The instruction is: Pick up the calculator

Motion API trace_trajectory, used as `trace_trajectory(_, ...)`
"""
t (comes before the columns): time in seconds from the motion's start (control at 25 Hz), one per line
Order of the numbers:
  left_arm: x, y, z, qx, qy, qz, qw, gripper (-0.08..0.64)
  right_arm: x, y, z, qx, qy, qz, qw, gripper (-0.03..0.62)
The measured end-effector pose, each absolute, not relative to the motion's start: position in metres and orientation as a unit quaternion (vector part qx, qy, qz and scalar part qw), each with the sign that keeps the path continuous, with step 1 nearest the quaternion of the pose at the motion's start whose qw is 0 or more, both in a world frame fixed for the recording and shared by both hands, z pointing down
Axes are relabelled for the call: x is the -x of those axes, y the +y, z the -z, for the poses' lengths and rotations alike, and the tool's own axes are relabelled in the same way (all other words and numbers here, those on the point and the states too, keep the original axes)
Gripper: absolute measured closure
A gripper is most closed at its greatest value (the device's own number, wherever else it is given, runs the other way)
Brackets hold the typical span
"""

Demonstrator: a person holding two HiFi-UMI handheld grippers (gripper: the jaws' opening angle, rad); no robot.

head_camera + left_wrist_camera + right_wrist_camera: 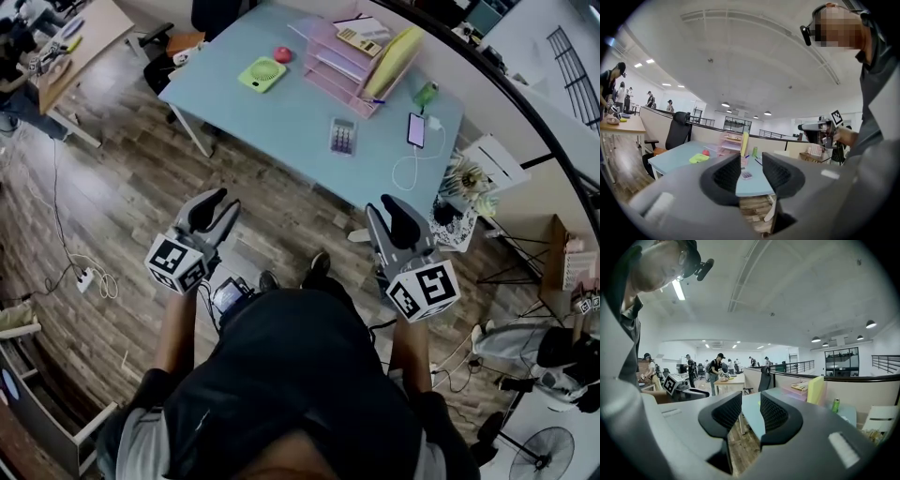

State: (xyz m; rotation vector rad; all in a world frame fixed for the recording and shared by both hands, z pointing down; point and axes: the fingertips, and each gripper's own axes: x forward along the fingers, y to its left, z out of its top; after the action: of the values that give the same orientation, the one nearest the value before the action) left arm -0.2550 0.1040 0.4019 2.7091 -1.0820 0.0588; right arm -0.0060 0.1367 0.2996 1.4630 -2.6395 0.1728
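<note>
The left tool [223,202] hangs over the wood floor [103,187], well short and left of the calculator [342,136], its jaws slightly spread with nothing between them. The calculator lies flat on the pale blue worktop [281,117]. A green fan [262,73] and a red ball [282,54] sit to its left, a pink tray rack [336,58] behind it and a phone [415,129] to its right. The right tool [386,206], short of the calculator, is also spread and empty.

A small calculator [342,136] with a pale lilac body and rows of keys lies flat on the light blue table [281,112], untouched.
</note>
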Motion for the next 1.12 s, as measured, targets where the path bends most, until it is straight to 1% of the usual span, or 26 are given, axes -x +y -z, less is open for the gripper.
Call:
trace_trajectory(0.2, 0.259, 0.094, -0.397, -0.912, -0.396, -0.025, 0.107, 0.391, 0.009, 0.113, -0.293, -0.455, -0.888, -0.052, 0.052, 0.488)
trace_trajectory(0.4, 0.248, 0.084, -0.396, -0.902, -0.418, -0.031, 0.102, 0.391, -0.007, 0.093, -0.294, -0.438, -0.896, -0.055, 0.049, 0.488)
trace_trajectory(0.8, 0.208, 0.065, -0.391, -0.890, -0.444, -0.046, 0.095, 0.391, -0.048, 0.056, -0.302, -0.407, -0.910, -0.065, 0.038, 0.488)
trace_trajectory(1.12, 0.158, 0.044, -0.391, -0.886, -0.450, -0.052, 0.102, 0.391, -0.093, 0.029, -0.312, -0.393, -0.916, -0.075, 0.029, 0.488)
